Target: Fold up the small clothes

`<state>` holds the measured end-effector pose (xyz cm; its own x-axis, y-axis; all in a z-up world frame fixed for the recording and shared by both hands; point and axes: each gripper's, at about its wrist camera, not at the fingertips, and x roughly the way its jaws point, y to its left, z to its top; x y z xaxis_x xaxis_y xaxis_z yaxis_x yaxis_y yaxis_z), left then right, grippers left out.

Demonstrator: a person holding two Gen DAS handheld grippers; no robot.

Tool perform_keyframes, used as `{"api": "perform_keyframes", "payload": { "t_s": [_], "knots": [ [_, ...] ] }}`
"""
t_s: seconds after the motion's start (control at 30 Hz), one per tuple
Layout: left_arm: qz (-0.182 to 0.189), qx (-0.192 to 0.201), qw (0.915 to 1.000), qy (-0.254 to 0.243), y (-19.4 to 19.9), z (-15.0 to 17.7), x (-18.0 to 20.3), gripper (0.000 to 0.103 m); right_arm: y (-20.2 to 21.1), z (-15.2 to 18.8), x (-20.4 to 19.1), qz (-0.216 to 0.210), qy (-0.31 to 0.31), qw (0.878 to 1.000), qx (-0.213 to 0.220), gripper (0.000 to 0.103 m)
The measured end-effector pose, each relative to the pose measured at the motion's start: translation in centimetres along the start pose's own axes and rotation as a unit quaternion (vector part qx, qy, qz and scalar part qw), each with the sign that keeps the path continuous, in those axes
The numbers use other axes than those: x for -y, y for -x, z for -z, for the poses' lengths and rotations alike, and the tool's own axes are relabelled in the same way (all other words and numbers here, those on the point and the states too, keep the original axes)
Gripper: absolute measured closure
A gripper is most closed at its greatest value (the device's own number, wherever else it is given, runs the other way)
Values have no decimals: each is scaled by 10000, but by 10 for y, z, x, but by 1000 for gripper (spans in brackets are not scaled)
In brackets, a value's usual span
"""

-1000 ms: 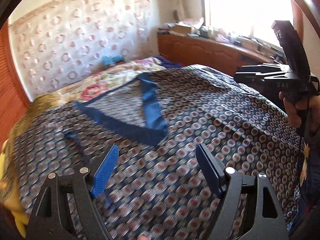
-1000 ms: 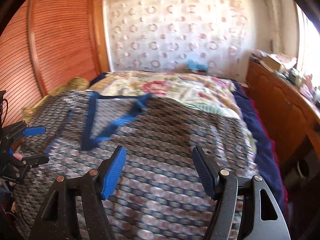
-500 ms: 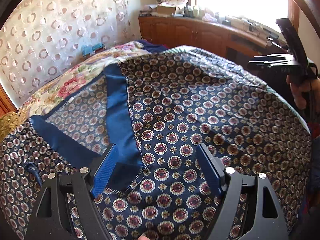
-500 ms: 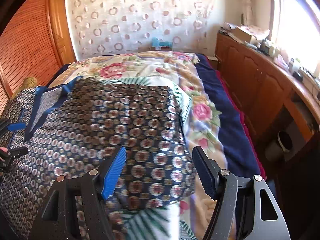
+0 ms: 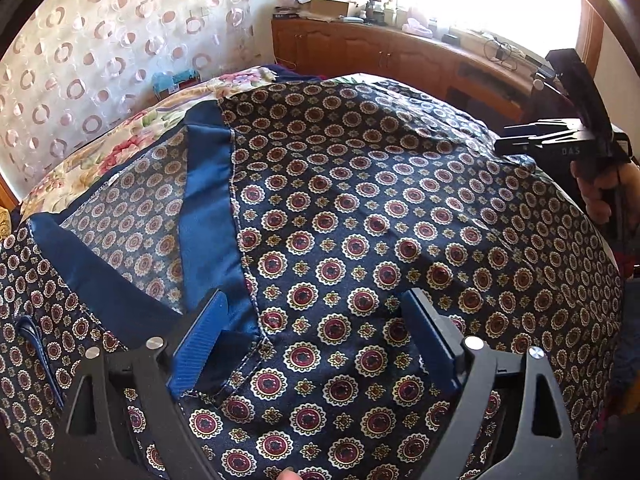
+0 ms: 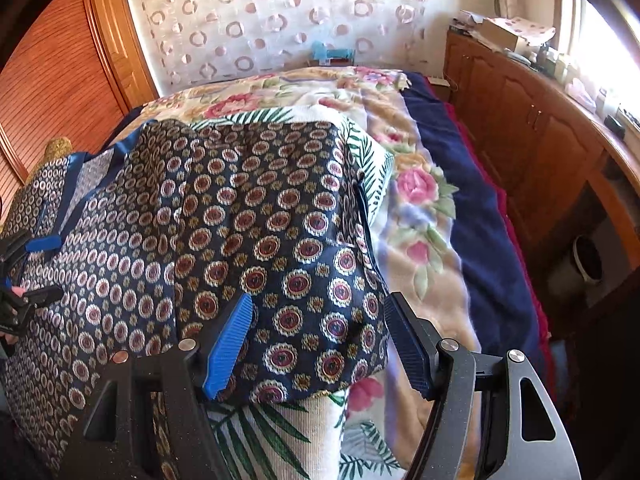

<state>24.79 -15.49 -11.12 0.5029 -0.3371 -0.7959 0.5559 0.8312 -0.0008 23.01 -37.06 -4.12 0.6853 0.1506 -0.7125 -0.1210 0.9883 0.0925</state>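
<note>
A dark blue garment (image 5: 380, 220) printed with red and cream medallions lies spread flat on the bed. Its plain blue neck trim (image 5: 208, 208) forms a V at the left of the left wrist view. My left gripper (image 5: 316, 344) is open, low over the cloth at the point of the V. My right gripper (image 6: 316, 344) is open over the garment's right corner (image 6: 280, 272), jaws on either side of the edge. The right gripper also shows at the right of the left wrist view (image 5: 560, 140), and the left gripper at the left edge of the right wrist view (image 6: 24, 272).
A floral blanket (image 6: 420, 200) and a leaf-print cloth (image 6: 280, 432) cover the bed under the garment. A wooden cabinet (image 6: 540, 128) with clutter runs along the right under a window. A wooden sliding door (image 6: 52, 60) stands at the left. A curtain (image 6: 260, 12) hangs behind the bed.
Both grippers have moved down and closer to the garment. The left has come onto the point of the neck trim. The right has swung to the garment's right corner. Both stay open.
</note>
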Motion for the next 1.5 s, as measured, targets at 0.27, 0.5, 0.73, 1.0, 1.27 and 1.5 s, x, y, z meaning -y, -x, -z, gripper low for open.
{"api": "perform_keyframes", "payload": {
  "t_s": [0.27,0.5,0.73,1.0,1.27,1.5],
  "knots": [
    [90,-90,9999,-114,-5,-1,5,0,-2,0,12,-306,-345,9989,-75,32],
    [89,-88,9999,-113,-5,-1,6,0,-5,-2,23,-634,-624,9959,-174,47],
    [89,-84,9999,-111,-4,-1,6,0,5,-3,21,-435,-575,9970,-294,85],
    [85,-81,9999,-112,-4,-1,6,0,21,-6,-8,231,-57,9996,-157,102],
    [99,-25,9999,21,-4,-3,2,0,56,-18,-64,439,556,9954,638,102],
    [63,699,9969,350,27,-1,-18,0,42,-19,-121,-27,983,9932,619,102]
  ]
}}
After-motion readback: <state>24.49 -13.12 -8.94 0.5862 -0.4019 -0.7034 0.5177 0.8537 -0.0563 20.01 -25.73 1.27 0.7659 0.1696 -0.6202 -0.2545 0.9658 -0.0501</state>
